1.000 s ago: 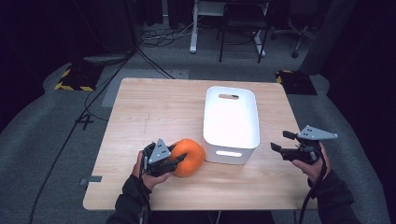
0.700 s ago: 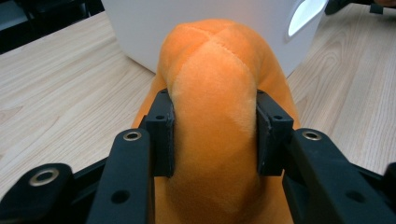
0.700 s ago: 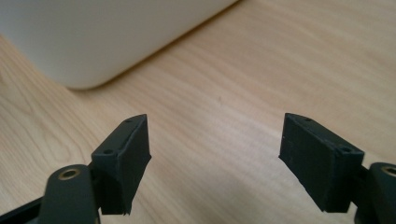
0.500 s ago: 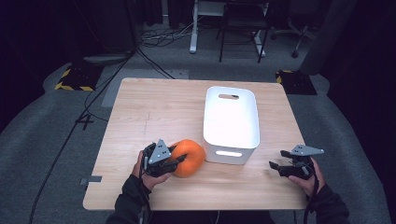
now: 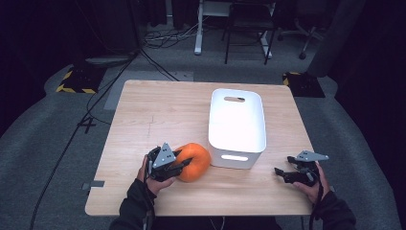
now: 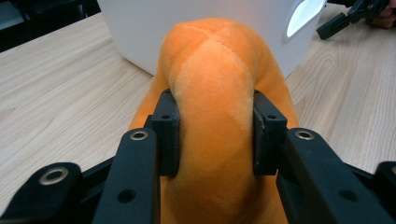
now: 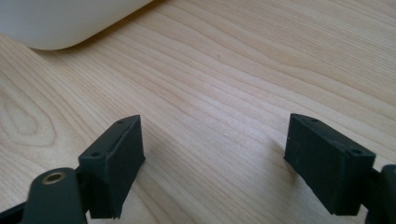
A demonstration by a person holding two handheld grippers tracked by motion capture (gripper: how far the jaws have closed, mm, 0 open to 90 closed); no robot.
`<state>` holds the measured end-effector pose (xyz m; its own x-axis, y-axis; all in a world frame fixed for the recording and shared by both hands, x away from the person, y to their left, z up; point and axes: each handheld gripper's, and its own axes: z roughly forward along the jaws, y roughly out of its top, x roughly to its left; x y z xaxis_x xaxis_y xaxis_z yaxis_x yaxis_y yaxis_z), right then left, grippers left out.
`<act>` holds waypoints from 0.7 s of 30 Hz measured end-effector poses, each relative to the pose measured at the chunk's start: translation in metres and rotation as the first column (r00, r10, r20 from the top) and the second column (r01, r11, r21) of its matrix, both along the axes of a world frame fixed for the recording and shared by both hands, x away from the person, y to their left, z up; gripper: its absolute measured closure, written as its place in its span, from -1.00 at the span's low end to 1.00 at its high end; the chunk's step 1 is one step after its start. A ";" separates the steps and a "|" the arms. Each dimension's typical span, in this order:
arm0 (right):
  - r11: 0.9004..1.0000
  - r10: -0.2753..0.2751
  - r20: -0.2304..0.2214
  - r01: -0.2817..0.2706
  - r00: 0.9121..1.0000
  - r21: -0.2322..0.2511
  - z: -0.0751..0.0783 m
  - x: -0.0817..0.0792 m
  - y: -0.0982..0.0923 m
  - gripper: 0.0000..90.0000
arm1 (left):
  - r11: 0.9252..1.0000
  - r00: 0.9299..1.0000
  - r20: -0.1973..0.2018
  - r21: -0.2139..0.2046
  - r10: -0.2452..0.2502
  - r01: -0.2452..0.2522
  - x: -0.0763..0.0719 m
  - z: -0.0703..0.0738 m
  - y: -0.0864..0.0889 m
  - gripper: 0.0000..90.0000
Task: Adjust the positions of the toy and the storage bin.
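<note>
Round orange plush pumpkin-shaped toy [image 6: 212, 93] set on light wooden table [image 5: 158, 115], near front edge, touching front left corner of white plastic bin with cut-out handles [image 5: 237, 125]. Judged light, soft, squashy, not fragile; fabric dented where pinched. Left gripper [image 6: 215, 135] jaws just closing, pads pressed into one bulging rib; deeper bite judged safer against slip. Bin wall close behind toy: lift needed before move over rim. Right gripper [image 7: 212, 163] wide open, nothing held, low over bare table right of bin.
</note>
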<state>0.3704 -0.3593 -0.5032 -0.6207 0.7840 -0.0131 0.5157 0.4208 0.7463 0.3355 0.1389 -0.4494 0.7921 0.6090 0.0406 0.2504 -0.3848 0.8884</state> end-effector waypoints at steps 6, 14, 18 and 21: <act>1.000 0.006 -0.002 -0.006 1.000 0.002 0.000 0.000 0.000 -0.56 | 1.000 1.000 -0.006 -0.008 -0.008 0.008 0.001 -0.001 0.001 0.39; 1.000 0.006 0.000 -0.006 1.000 -0.001 0.000 0.000 0.000 -0.57 | 0.999 0.999 -0.027 -0.048 -0.019 0.018 0.004 -0.003 0.003 0.40; 1.000 0.000 -0.001 0.000 1.000 0.007 0.000 0.000 0.001 -0.57 | 1.000 1.000 -0.012 -0.022 -0.016 0.016 0.003 -0.001 0.000 0.41; 1.000 0.011 0.000 -0.011 1.000 0.000 0.000 0.000 0.000 -0.57 | 1.000 1.000 -0.014 -0.019 -0.014 0.013 0.002 -0.002 0.000 0.41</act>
